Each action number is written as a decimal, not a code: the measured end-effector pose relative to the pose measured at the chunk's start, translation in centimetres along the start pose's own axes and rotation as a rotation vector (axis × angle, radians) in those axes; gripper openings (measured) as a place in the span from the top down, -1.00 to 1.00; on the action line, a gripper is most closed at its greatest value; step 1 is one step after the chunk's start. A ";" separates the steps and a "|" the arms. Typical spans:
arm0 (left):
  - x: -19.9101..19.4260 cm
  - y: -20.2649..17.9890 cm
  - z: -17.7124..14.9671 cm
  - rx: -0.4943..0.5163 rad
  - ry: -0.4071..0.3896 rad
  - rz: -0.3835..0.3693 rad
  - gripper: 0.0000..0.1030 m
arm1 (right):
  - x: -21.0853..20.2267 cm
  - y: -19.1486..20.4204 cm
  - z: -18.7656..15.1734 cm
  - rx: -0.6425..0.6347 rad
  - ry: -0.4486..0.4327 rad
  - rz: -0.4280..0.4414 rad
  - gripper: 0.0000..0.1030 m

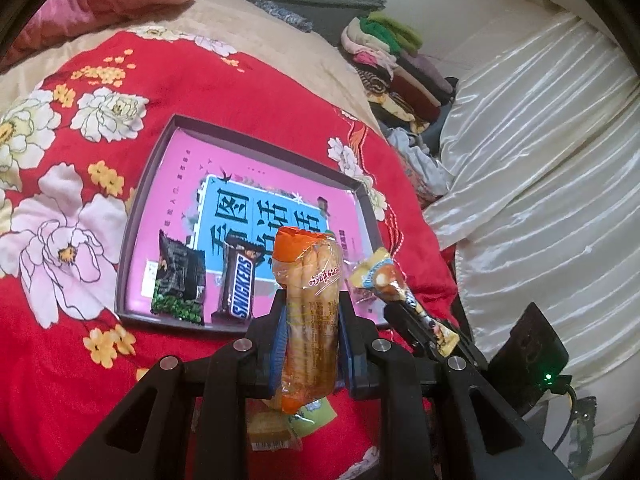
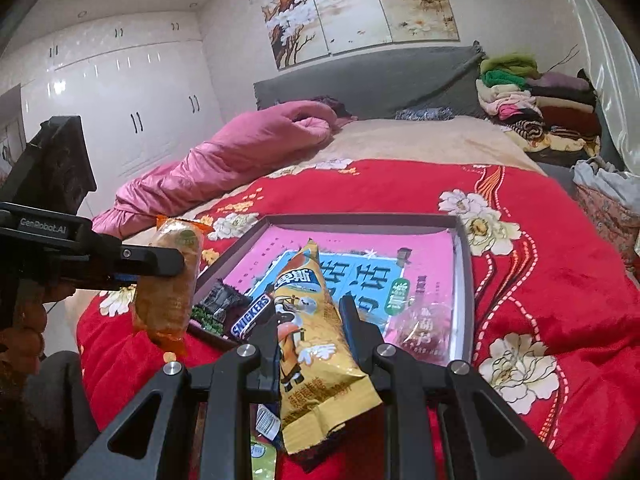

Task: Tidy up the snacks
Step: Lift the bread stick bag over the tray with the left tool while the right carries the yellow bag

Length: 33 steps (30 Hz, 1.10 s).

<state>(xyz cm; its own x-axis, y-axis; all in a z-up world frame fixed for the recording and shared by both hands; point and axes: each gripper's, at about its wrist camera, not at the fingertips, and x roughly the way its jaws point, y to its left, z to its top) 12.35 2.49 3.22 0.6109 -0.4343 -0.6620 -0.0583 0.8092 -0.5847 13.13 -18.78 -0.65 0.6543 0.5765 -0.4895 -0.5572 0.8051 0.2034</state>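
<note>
In your left wrist view, the dark-rimmed tray (image 1: pixel 127 236) is lying flat on the red floral blanket (image 1: pixel 256 92), its near rim just ahead of your fingertips. Inside, along that near rim, a dark green-and-black snack packet (image 1: pixel 180 280) and a Snickers bar (image 1: pixel 239 284) are sitting side by side at the left; the pink floor beyond them and toward the far rim is showing bare, so that is where room is opening up. The bed's right edge is dropping off toward the white satin curtain (image 1: pixel 540 168). Your left gripper (image 1: pixel 311 304) is clamping an orange-topped clear packet of sticks (image 1: pixel 310 300) upright between its jaws, over the tray's near rim. To its right, your right gripper (image 1: pixel 416 320) is holding a yellow packet (image 1: pixel 380 276) near the tray's right corner. More wrappers (image 1: pixel 276 428) are lying on the blanket beneath your fingers.

In your right wrist view, the tray (image 2: pixel 464 264) is spreading ahead with its right rim close to the blanket's flower pattern; a clear red-printed pouch (image 2: pixel 424 328) is resting in its near right corner, and the Snickers bar (image 2: pixel 252 316) is lying near its left corner. Your right gripper (image 2: pixel 310 320) is gripping the yellow packet (image 2: pixel 316 344) tilted, its tip reaching over the tray. Your left gripper (image 2: pixel 160 264) is coming in from the left, pinching the stick packet (image 2: pixel 172 288) just outside the tray's left rim.
</note>
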 end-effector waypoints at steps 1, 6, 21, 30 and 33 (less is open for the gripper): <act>0.0 -0.1 0.1 0.000 -0.002 0.000 0.55 | -0.1 -0.1 0.1 0.002 -0.005 0.000 0.53; 0.2 -0.4 0.5 0.010 -0.017 0.015 0.55 | -0.4 -0.4 0.4 0.011 -0.024 -0.006 0.53; 1.4 -0.3 1.5 0.021 -0.058 0.046 0.55 | -0.7 -0.8 0.7 0.029 -0.054 -0.012 0.53; 2.4 -0.2 1.6 0.031 -0.061 0.059 0.55 | -0.5 -0.8 0.8 0.023 -0.061 -0.025 0.53; 2.8 -0.2 1.6 0.035 -0.058 0.066 0.55 | -0.5 -1.1 0.9 0.032 -0.062 -0.030 0.53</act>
<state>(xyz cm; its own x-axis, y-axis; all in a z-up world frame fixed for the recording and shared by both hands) 15.36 1.73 2.27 0.6516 -0.3567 -0.6694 -0.0727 0.8491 -0.5232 13.86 -19.80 0.14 0.7013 0.5589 -0.4426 -0.5210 0.8255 0.2169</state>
